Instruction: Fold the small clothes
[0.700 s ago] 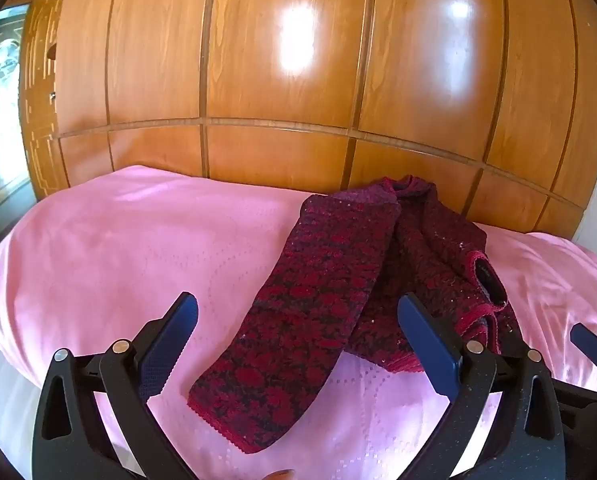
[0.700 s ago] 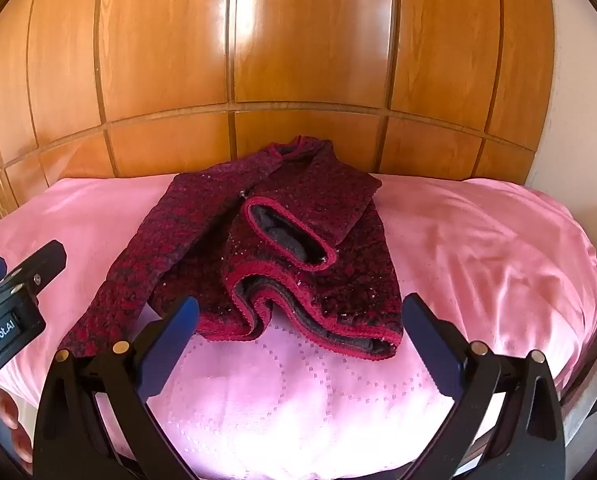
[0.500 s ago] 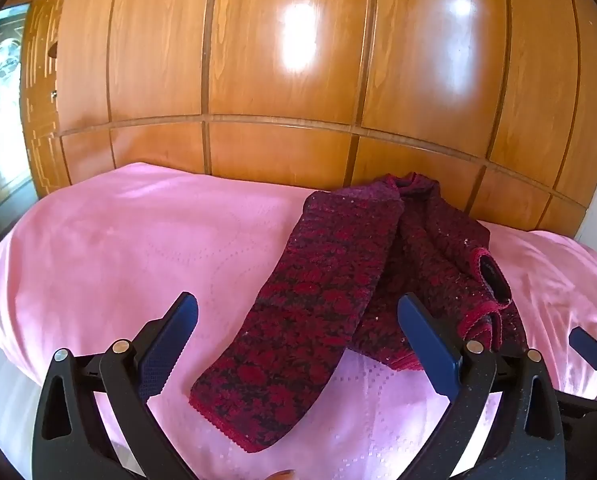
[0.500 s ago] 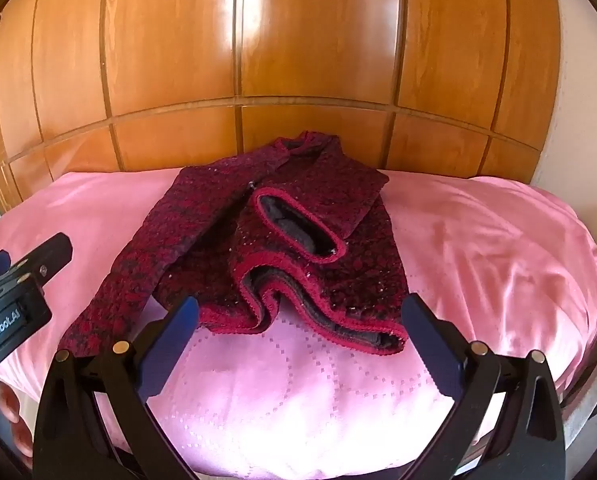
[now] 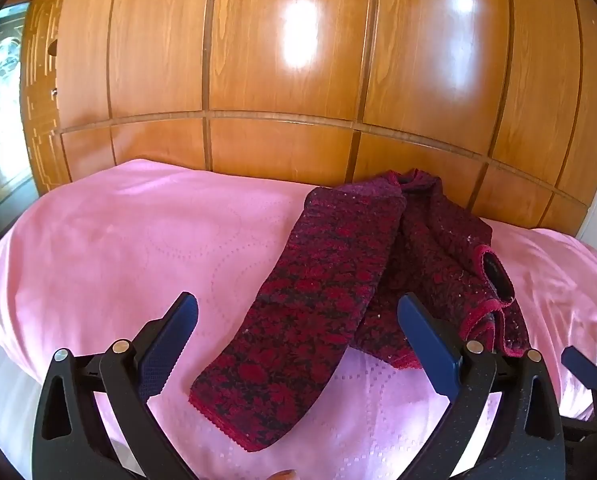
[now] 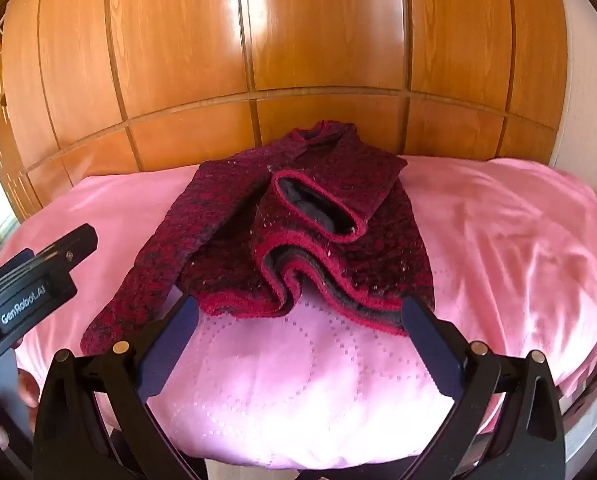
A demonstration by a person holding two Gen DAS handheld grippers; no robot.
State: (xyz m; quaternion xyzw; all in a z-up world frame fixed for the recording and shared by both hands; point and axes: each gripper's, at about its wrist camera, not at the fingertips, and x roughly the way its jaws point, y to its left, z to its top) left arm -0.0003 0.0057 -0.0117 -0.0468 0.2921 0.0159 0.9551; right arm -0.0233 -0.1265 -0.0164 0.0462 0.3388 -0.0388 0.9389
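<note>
Bright daylight, glare on the wardrobe doors (image 5: 298, 40), fisheye-warped edges.

One sweater (image 6: 298, 232) (two grippers (image 6: 298, 316))

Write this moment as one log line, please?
step: approach | left gripper: open, empty | right gripper: open, empty | sweater: rumpled on pink cover, unfolded

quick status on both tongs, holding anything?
Left tongs: open, empty, short of the sweater.
Right tongs: open, empty.
</note>
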